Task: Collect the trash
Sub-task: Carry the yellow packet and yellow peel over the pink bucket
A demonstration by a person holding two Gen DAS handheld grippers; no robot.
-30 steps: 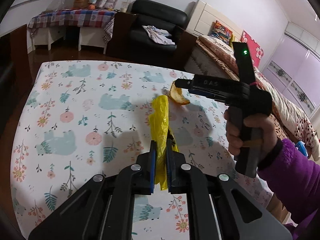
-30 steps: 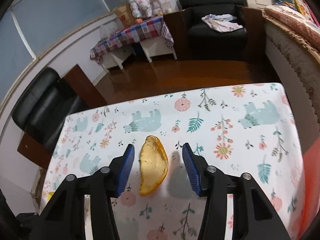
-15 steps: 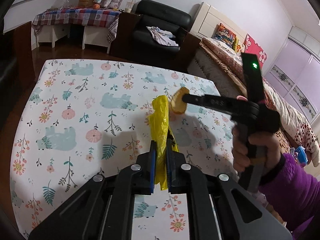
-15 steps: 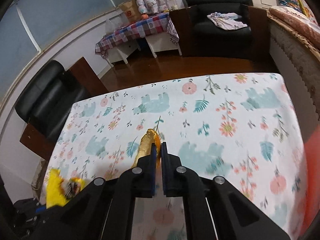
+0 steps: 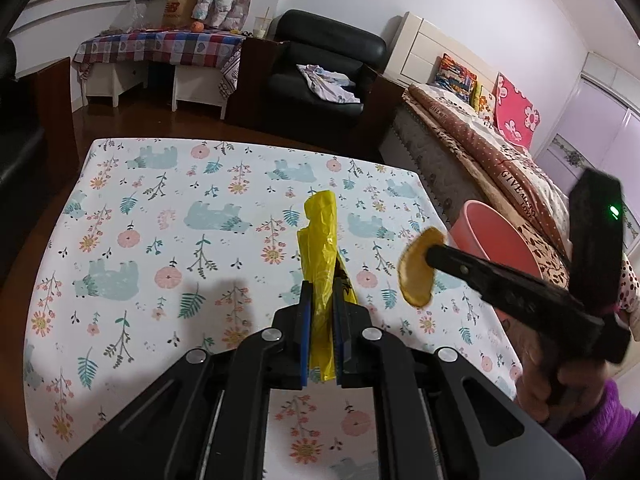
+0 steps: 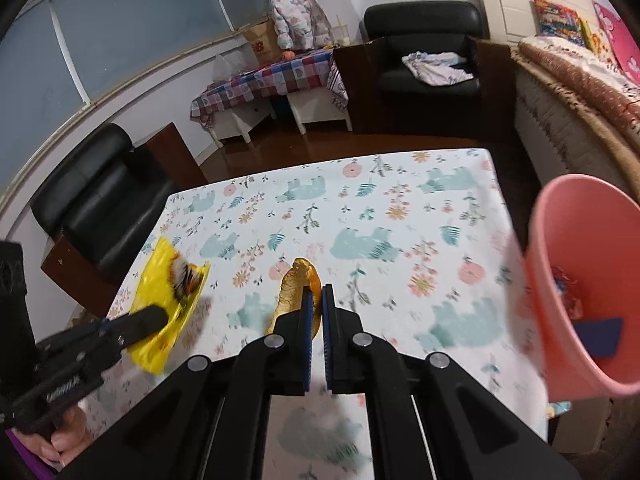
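Since a second ago the right gripper (image 6: 316, 300) has closed on the orange peel (image 6: 294, 294), which then lay flat on the table between wide-open fingers, and has lifted it off the cloth; half a second back the peel was already pinched but hung over the middle of the table, and now it is near the table's right edge. In the left wrist view the peel (image 5: 417, 267) hangs clear of the table, clamped at the tip of the right gripper (image 5: 434, 254), close to the pink bin (image 5: 490, 236) that has come into view beside the table. In the right wrist view the same bin (image 6: 580, 280) fills the right side, with a dark blue scrap and some coloured wrappers lying inside.

The left gripper (image 5: 322, 308) is unchanged through all three moments: its blue pads are shut narrowly on the yellow plastic bag (image 5: 320, 248), which stands up between them above the table. From the right wrist the bag (image 6: 170, 292) shows as a flattened yellow sheet with a dark print, gripped by the left gripper (image 6: 154, 318).

The table (image 5: 120, 208), under its bear-and-flower cloth, has nothing lying on it. Farther off are a black armchair (image 5: 324, 68) with a crumpled cloth on the seat, a low bench under a checked cover (image 5: 160, 46), and the bed (image 5: 480, 140) on the right.
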